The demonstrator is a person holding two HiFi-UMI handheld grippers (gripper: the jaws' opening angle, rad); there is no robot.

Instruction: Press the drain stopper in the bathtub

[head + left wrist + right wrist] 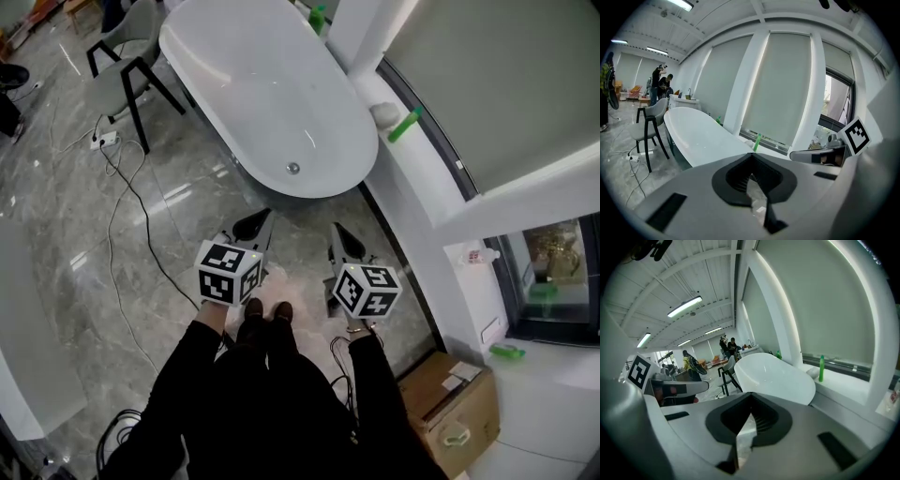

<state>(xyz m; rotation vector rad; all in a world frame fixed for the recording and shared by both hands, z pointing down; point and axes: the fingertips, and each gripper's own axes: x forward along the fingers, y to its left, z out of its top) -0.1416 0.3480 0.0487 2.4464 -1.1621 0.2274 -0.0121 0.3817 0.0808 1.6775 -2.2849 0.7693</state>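
The white oval bathtub stands on the grey marble floor ahead of me. Its small round metal drain stopper sits on the tub bottom near the near end. Both grippers hang over the floor short of the tub, empty. My left gripper is shut, its tips just below the tub's near rim. The right gripper is also shut, beside it and slightly nearer me. The tub shows beyond the left gripper as a long white shell, and beyond the right gripper too. The stopper is hidden in both gripper views.
A white window sill runs along the tub's right side with a green bottle on it. A dark-legged chair stands left of the tub. Cables trail over the floor at left. A cardboard box sits at lower right.
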